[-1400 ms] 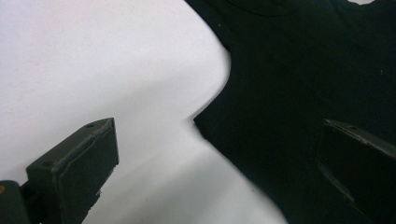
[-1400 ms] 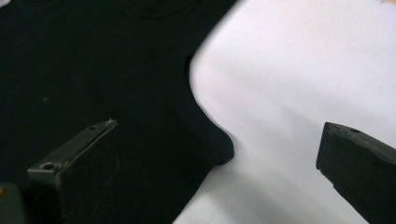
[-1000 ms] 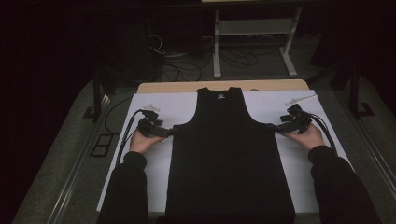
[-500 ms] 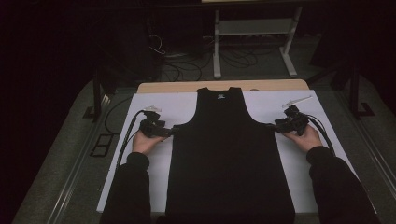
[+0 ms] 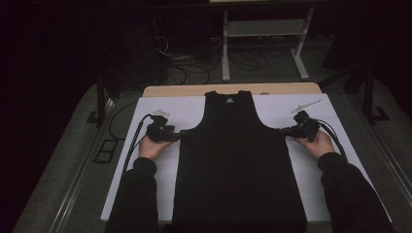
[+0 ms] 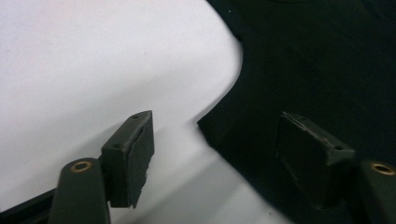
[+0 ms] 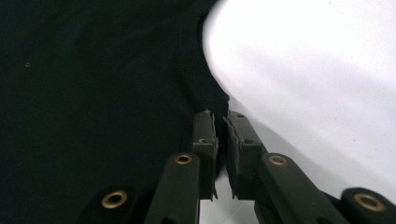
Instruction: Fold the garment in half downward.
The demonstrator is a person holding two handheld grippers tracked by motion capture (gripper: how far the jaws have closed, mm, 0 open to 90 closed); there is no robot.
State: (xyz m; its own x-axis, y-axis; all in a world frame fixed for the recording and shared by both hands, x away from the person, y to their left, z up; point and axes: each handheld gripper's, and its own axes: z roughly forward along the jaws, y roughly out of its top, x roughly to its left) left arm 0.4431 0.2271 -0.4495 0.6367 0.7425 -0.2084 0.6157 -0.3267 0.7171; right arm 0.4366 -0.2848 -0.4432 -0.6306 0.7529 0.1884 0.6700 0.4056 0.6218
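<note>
1. Dim room behind, with cables on the floor and a white metal stand (image 5: 262, 43) at 12 o'clock; the white sheet (image 5: 145, 194) covers the table, and a strip of bare wooden tabletop (image 5: 180, 91) shows at its far edge.
2. On the sheet a black tank top (image 5: 238, 165) lies flat, neck toward 12 o'clock and hem toward 6 o'clock.
3. At 9 o'clock of the garment, the left gripper (image 6: 215, 156) sits at the bottom corner of the armhole. Its jaws have just been closing but stand apart: one pad over the white sheet, the other over black cloth, the corner of the fabric between them and not yet pinched.
4. At 3 o'clock, the right gripper (image 7: 220, 140) has just been closing too, and its jaws are nearly together, clamped on the thin edge of the tank top at the opposite armhole corner.
5. Compared with a second ago, both hands (image 5: 151, 148) sit at the same spots beside the garment; only the jaws differ.
6. Judgement: the right side looks secured and the left grip is half made. Once both corners are pinched, the garment can probably be lifted or folded evenly; pulling now risks the left corner slipping out.
</note>
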